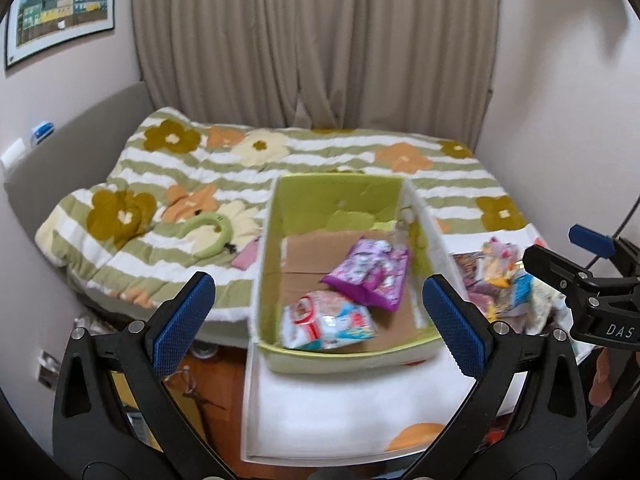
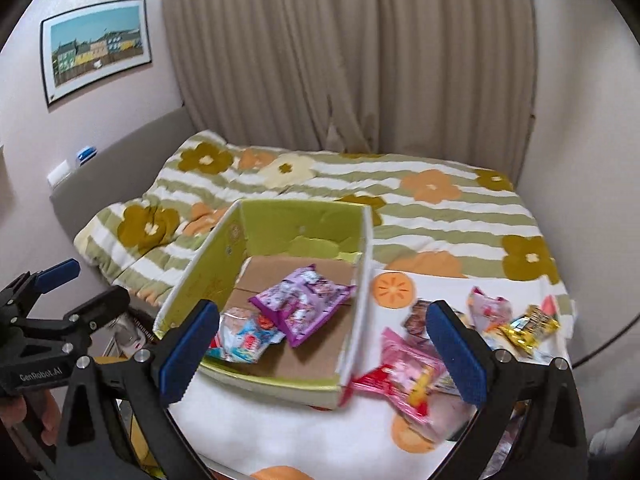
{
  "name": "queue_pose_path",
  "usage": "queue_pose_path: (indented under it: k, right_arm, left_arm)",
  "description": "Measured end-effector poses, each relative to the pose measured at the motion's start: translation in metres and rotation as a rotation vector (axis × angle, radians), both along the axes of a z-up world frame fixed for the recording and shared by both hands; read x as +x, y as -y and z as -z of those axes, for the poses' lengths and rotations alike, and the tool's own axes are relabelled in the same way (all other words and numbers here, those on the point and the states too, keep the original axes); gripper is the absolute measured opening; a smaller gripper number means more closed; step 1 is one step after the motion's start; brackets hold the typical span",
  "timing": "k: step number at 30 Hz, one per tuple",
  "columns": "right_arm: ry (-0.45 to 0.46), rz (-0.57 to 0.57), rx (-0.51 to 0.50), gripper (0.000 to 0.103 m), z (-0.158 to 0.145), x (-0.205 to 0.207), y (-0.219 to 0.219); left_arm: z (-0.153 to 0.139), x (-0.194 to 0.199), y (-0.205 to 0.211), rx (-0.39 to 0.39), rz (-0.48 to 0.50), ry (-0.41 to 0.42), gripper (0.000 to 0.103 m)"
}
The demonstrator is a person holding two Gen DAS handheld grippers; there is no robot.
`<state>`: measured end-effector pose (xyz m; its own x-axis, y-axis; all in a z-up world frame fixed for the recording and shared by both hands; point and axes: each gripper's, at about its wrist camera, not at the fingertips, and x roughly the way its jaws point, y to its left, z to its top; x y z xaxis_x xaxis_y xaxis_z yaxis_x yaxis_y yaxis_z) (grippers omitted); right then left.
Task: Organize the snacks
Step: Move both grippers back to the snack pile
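Note:
A green cardboard box [image 1: 340,196] [image 2: 280,220] stands open on a white table. Inside lie a purple snack bag [image 1: 370,274] [image 2: 300,300] and a white-and-blue snack bag [image 1: 328,320] [image 2: 244,340]. Loose snacks [image 1: 504,276] lie right of the box, among them a pink bag [image 2: 404,376] and a gold packet [image 2: 528,324]. My left gripper [image 1: 320,324] is open and empty, held above the box's near end. My right gripper [image 2: 324,356] is open and empty, spanning the box's right wall and the pink bag. Each gripper also shows in the other view: the right one [image 1: 560,256], the left one [image 2: 84,288].
The table [image 1: 320,408] stands against a bed with a striped floral quilt [image 1: 240,168] [image 2: 440,200]. A green ring-shaped item [image 1: 208,232] lies on the quilt. Curtains [image 1: 312,40] hang behind. Wooden floor with clutter [image 1: 200,400] lies left of the table.

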<state>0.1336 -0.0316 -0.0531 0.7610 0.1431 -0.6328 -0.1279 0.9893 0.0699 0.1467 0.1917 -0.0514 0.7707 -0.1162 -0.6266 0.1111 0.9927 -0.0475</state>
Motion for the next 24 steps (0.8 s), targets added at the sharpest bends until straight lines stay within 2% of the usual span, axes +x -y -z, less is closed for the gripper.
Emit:
queue_pose_path:
  k: [7,13,16,24]
  right_arm:
    - [0.034,0.078,0.017,0.103,-0.005,-0.036,0.060]
    - [-0.022,0.104,-0.001,0.103,0.003,-0.061,0.124]
    - [-0.047,0.123,-0.023,0.103,0.011,-0.070,0.155]
    - [-0.113,0.131,0.003,0.103,0.044,-0.088,0.219]
  left_arm:
    - [-0.006,-0.017,0.064,-0.025,0.031,0.011,0.103]
    - [-0.002,-0.027,0.140,-0.031,0.118,-0.003,0.103]
    - [0.006,-0.028,0.178,-0.040,0.156,-0.026,0.103]
    - [0.041,-0.028,0.259,-0.007,0.244,-0.078,0.103]
